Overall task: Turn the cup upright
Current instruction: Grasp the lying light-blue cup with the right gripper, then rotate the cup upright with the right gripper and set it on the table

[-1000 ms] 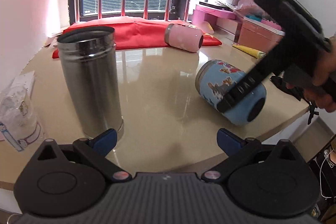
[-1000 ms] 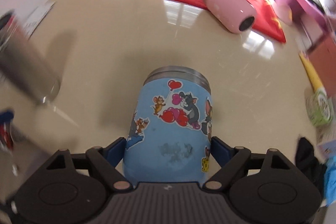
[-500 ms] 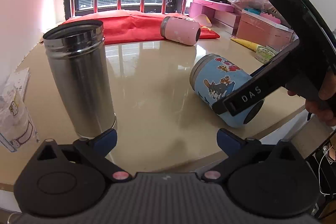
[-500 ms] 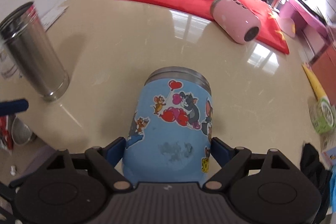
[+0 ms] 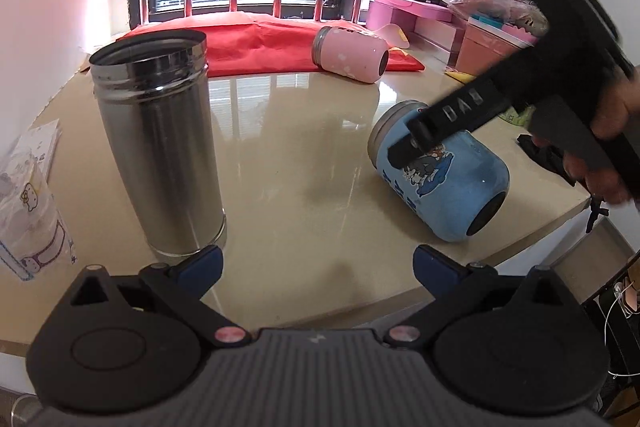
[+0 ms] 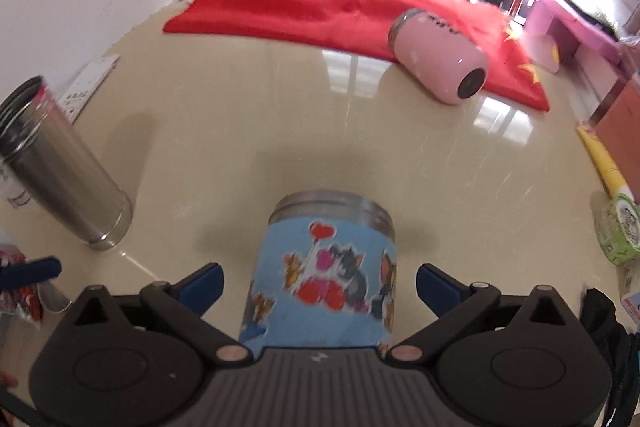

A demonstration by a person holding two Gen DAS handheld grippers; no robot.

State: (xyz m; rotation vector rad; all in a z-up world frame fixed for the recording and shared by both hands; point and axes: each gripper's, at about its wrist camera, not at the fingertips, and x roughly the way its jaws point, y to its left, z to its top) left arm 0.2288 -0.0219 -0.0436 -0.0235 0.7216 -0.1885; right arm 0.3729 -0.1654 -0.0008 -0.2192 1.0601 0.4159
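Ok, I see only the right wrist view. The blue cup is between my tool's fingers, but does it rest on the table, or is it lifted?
Observer: In the left wrist view the blue cup lies on its side and seems to rest on the table, dark base end toward the near edge.
Operator: And the left tool?
Observer: The left tool is open and empty, close to the upright steel flask.

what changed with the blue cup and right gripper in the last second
The right gripper opened: its pads, clamped on the blue cartoon cup earlier, now stand apart from it. The cup is still on its side. The steel tumbler remains upright, the pink cup still lies down, the left gripper stays open.
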